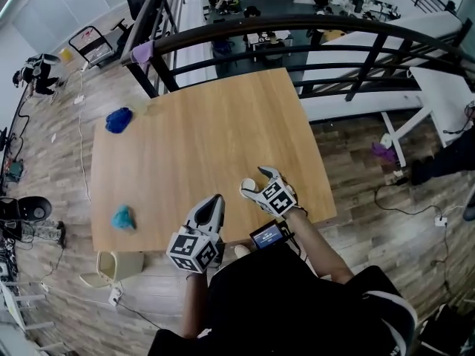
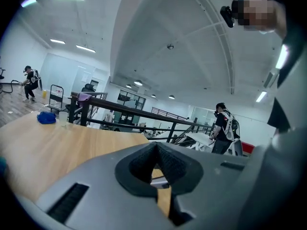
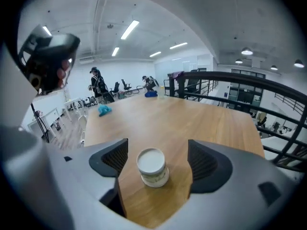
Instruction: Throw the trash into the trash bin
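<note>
A small white paper cup stands upright on the wooden table between the jaws of my right gripper. The jaws are spread wide and neither pad touches it. In the head view the right gripper is near the table's front edge with the cup at its tips. My left gripper hovers at the front edge beside it, jaws pressed together with nothing in them. A teal crumpled wad lies at the front left, a blue one at the far left. A beige trash bin stands on the floor below the front left corner.
A dark metal railing runs behind the table's far edge. A white table stands to the right. Cables and equipment lie on the wooden floor at the left. Other people stand far off in the room.
</note>
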The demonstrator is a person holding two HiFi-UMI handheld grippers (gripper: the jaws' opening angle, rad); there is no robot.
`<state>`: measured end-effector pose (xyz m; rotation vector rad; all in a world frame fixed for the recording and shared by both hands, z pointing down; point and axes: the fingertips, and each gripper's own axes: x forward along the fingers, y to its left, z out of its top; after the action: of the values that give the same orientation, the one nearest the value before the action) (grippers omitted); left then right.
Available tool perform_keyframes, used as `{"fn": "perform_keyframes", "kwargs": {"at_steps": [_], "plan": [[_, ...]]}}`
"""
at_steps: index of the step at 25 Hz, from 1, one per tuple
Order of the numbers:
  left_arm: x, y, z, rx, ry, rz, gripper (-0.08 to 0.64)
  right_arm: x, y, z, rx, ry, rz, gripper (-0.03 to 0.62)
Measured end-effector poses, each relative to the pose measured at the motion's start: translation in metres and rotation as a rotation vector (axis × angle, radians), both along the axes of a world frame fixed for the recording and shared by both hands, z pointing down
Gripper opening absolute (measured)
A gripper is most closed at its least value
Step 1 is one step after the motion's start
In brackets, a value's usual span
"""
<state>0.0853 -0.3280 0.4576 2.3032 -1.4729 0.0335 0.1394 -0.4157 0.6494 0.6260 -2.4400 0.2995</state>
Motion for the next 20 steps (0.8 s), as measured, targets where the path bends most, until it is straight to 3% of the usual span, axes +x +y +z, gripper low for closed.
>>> {"fn": "perform_keyframes", "kwargs": {"at_steps": [4,7,12,13,14,20], "plan": [[0.0,0.004,-0.004,0.013,0.028,0.026,-0.002,-0.008,0.0,0.043,-0.02,0.123,-0.053,0.379],[0.005,0.007,-0.005,0.026,-0.008,0.067,-0.002,-0.009,0.001,0.067,-0.039,0.183,-0.053,0.38],[0.01,0.008,-0.009,0.036,-0.001,0.094,-0.002,-0.008,-0.007,0.073,-0.044,0.194,-0.019,0.376],[0.009,0.007,-0.009,0.037,0.0,0.094,-0.002,-0.007,-0.008,0.072,-0.042,0.193,-0.016,0.358],[0.008,0.007,-0.008,0.037,-0.003,0.093,-0.002,-0.007,-0.009,0.07,-0.038,0.192,-0.014,0.267],[0.005,0.006,-0.003,0.029,0.006,0.084,-0.002,-0.005,-0.01,0.06,-0.014,0.171,-0.017,0.267]]}}
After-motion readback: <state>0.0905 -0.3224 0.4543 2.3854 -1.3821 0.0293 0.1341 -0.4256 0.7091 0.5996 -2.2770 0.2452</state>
